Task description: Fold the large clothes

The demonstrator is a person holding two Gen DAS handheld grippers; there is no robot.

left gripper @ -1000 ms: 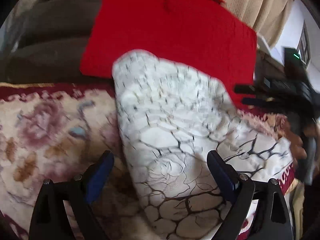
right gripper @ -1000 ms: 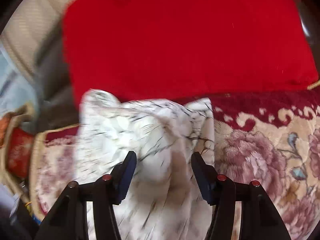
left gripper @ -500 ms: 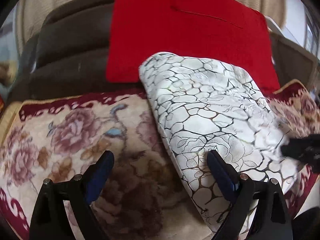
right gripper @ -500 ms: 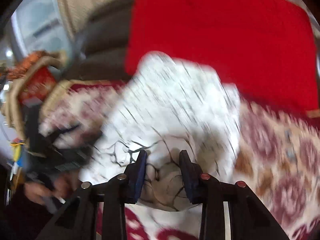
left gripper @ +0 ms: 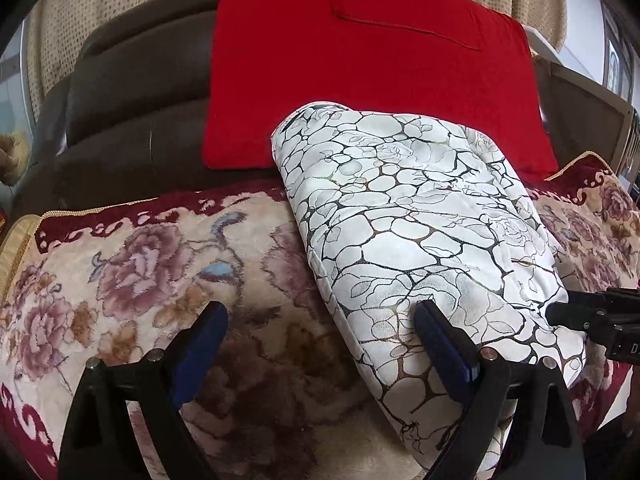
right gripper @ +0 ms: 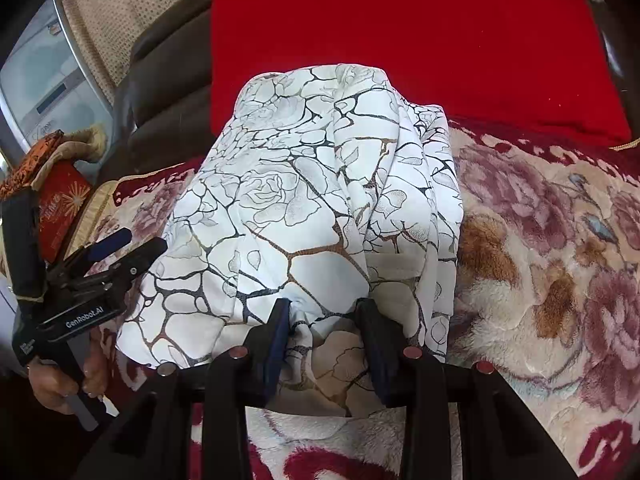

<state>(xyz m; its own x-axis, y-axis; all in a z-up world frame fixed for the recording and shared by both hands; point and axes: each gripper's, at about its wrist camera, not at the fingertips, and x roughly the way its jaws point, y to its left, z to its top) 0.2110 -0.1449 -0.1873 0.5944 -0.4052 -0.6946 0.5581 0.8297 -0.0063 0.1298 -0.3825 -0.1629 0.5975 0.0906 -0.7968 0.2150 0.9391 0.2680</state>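
Lying on the floral blanket [left gripper: 132, 280] before the red cushion [left gripper: 360, 60], the folded white garment [left gripper: 412, 220] runs near to far. The right gripper [right gripper: 322, 322] pinches a bunch of its near edge, jaws having just closed. The left gripper [left gripper: 320, 332] stands wide open and empty, its right finger over the garment's near-left edge.

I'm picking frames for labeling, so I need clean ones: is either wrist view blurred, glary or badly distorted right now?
Left wrist view: sharp, with even daylight; the white patterned garment shows crisp lines, and fisheye bending curves the red cushion edges. Right wrist view: also sharp, the garment folds read clearly, soft shadow sits under the right gripper, and the corners are vignetted black. No strong glare in either.
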